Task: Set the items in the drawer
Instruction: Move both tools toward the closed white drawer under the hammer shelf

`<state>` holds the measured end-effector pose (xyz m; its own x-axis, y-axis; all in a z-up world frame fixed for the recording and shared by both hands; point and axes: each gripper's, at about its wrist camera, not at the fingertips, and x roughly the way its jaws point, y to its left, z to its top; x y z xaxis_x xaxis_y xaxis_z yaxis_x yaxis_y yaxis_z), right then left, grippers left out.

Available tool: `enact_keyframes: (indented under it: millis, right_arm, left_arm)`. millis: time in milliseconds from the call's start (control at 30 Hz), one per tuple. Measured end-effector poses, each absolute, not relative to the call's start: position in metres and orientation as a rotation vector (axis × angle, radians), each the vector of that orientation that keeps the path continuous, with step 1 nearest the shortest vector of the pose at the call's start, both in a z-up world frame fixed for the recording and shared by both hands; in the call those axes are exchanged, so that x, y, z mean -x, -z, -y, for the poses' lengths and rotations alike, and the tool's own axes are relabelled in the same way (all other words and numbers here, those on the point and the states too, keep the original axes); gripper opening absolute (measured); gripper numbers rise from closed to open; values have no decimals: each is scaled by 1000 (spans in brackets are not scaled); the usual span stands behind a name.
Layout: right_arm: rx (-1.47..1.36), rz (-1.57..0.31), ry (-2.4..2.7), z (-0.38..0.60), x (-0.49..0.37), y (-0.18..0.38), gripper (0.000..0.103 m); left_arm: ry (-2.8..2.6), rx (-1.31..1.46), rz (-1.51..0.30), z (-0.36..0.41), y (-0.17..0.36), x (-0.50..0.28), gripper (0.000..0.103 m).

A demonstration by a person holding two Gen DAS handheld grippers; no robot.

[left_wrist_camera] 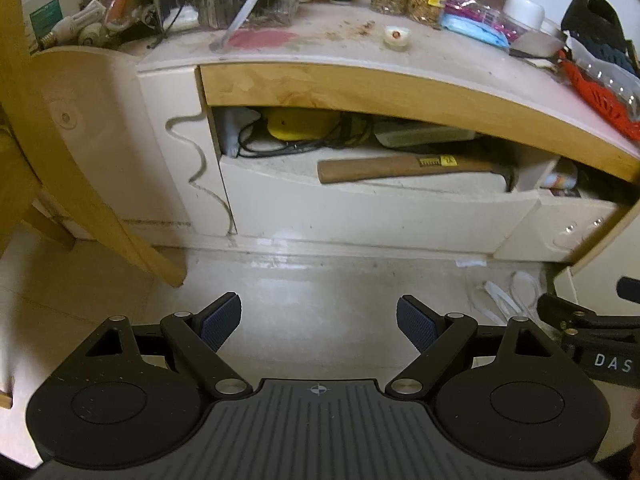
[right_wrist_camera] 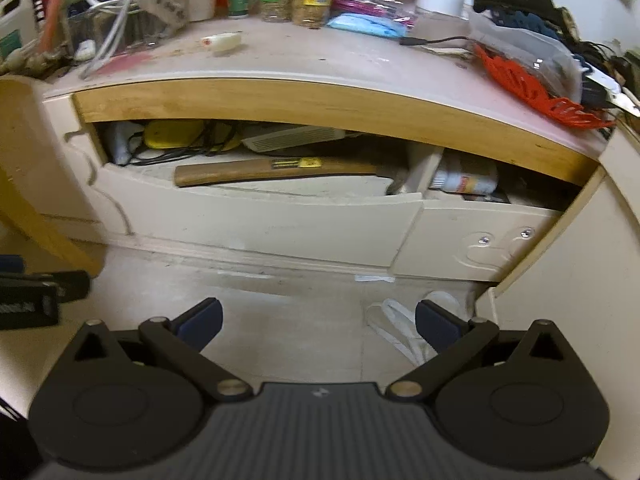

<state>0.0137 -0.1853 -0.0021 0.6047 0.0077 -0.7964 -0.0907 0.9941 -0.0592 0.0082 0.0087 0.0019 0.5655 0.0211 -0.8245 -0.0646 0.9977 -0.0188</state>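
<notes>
A cream drawer (left_wrist_camera: 360, 216) (right_wrist_camera: 260, 220) stands pulled open under the desk top. A wooden-handled hammer (left_wrist_camera: 404, 166) (right_wrist_camera: 272, 170), a yellow device (left_wrist_camera: 300, 124) (right_wrist_camera: 168, 134) and black cables lie in it. My left gripper (left_wrist_camera: 320, 322) is open and empty above the floor, well short of the drawer. My right gripper (right_wrist_camera: 318, 322) is open and empty, also back from the drawer. The right gripper's body shows at the right edge of the left wrist view (left_wrist_camera: 592, 344).
The desk top (left_wrist_camera: 340, 46) (right_wrist_camera: 320, 56) holds jars, a small white cup (left_wrist_camera: 397, 37), blue and pink packets, an orange plastic piece (right_wrist_camera: 532, 92) and cables. A second drawer (right_wrist_camera: 480, 236) is open at the right. A wooden chair (left_wrist_camera: 60, 152) stands left. White cord (right_wrist_camera: 400, 328) lies on the floor.
</notes>
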Motion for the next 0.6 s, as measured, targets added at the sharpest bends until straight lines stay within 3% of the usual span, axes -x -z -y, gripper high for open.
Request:
enact_keyframes:
  millis: [600]
  right_arm:
    - [45,-916,-34,194,-57,31,103]
  left_arm:
    - [-46,42,-962,-11,19,-49,86]
